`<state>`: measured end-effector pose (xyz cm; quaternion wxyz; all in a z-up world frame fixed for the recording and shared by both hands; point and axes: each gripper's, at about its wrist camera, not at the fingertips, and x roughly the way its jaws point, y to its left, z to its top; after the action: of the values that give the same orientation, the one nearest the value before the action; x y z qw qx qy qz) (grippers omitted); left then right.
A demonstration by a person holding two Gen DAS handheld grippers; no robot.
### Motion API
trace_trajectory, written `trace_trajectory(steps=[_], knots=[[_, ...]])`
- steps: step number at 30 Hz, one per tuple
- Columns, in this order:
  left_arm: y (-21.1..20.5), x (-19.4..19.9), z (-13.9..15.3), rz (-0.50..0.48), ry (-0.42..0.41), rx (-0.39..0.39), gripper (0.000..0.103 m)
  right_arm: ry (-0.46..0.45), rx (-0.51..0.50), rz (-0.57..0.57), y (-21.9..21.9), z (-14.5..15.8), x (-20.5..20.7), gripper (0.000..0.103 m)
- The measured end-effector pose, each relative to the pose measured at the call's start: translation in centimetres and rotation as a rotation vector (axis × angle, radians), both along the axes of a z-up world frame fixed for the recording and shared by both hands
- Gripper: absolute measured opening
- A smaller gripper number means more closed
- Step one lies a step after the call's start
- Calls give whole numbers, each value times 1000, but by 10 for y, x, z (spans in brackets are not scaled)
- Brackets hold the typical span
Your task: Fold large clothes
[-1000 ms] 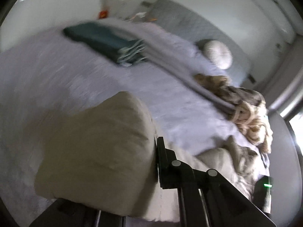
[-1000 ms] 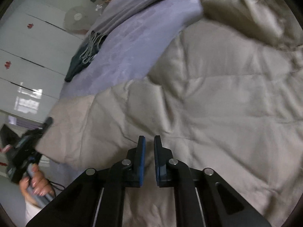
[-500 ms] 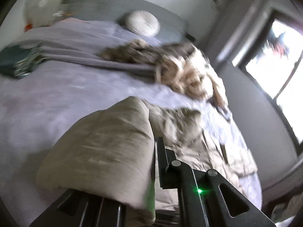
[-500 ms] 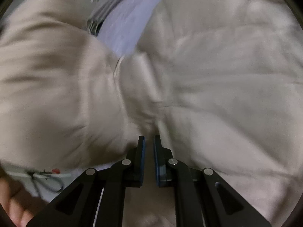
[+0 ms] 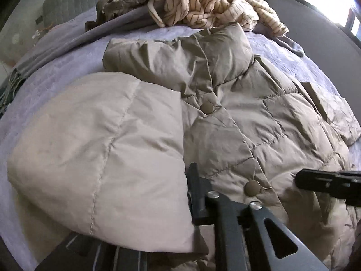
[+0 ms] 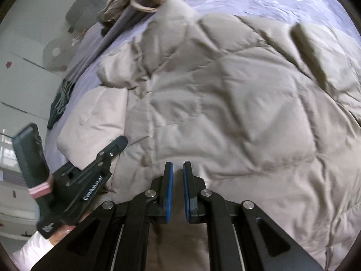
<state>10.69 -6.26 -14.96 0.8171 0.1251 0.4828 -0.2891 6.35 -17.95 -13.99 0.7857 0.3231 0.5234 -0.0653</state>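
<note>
While folded over, left jaws' view: half-hidden jacket (image 5: 237,117)

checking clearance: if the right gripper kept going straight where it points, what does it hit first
Most likely the beige quilted jacket spread on the bed; the right gripper points down at it with nothing between, though depth is unclear.

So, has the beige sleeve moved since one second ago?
Yes. The sleeve was out over the bare purple bedspread; now it lies across the jacket front.
</note>
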Motion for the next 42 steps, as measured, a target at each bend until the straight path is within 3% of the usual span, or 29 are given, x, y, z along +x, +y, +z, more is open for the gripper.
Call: trace_trajectory(steps=[2, 3, 4, 7, 9, 10, 11, 13, 17, 19, 20, 23, 24, 26, 28, 30, 31, 33, 34, 39, 42], knots=[[-2, -2, 5, -20, 1, -1, 63, 1, 10, -8, -10, -2, 5, 9], [1, -6, 10, -21, -13, -2, 94, 0, 13, -9, -12, 1, 0, 9], [6, -12, 19, -6, -60, 2, 100, 1, 10, -8, -10, 4, -7, 10], [17, -15, 36, -8, -78, -8, 100, 2, -25, 13, -5, 12, -6, 11], [45, -12, 53, 18, -63, -60, 100, -7, -69, 47, 2, 23, -6, 15], [60, -10, 59, 38, -57, -79, 100, -17, -96, 73, 2, 33, -12, 32], [85, -4, 67, 80, -48, -104, 100, -32, -131, 105, 10, 41, -10, 64], [115, 8, 71, 141, -24, -132, 100, -90, -195, 172, 26, 60, -15, 85], [202, 53, 52, 351, 120, -222, 100, -148, -357, 360, 88, 80, 8, 85], [232, 75, 27, 434, 243, -309, 100, -164, -459, 459, 124, 80, 23, 85], [240, 80, 17, 459, 284, -338, 100, -166, -509, 496, 139, 78, 26, 85], [253, 100, -35, 491, 512, -479, 100, -159, -645, 592, 180, 69, 39, 85], [253, 103, -46, 491, 563, -512, 96, -155, -680, 612, 190, 66, 44, 85], [249, 106, -57, 505, 593, -547, 80, -128, -753, 636, 207, 58, 57, 85], [247, 106, -52, 489, 575, -568, 29, -94, -809, 652, 217, 47, 69, 85], [238, 103, -39, 471, 502, -492, 26, -59, -879, 662, 220, 34, 80, 85], [233, 102, -31, 453, 449, -440, 17, -46, -917, 656, 221, 30, 84, 82], [220, 97, -14, 401, 334, -314, 16, -51, -945, 615, 208, 30, 84, 44], [210, 94, -6, 372, 271, -248, 16, -53, -941, 576, 198, 33, 83, 5], [187, 84, 3, 312, 129, -86, 16, -105, -759, 278, 114, 60, 55, 6], [176, 82, -3, 288, 88, -12, 16, -94, -476, 101, 51, 51, 28, 6]])
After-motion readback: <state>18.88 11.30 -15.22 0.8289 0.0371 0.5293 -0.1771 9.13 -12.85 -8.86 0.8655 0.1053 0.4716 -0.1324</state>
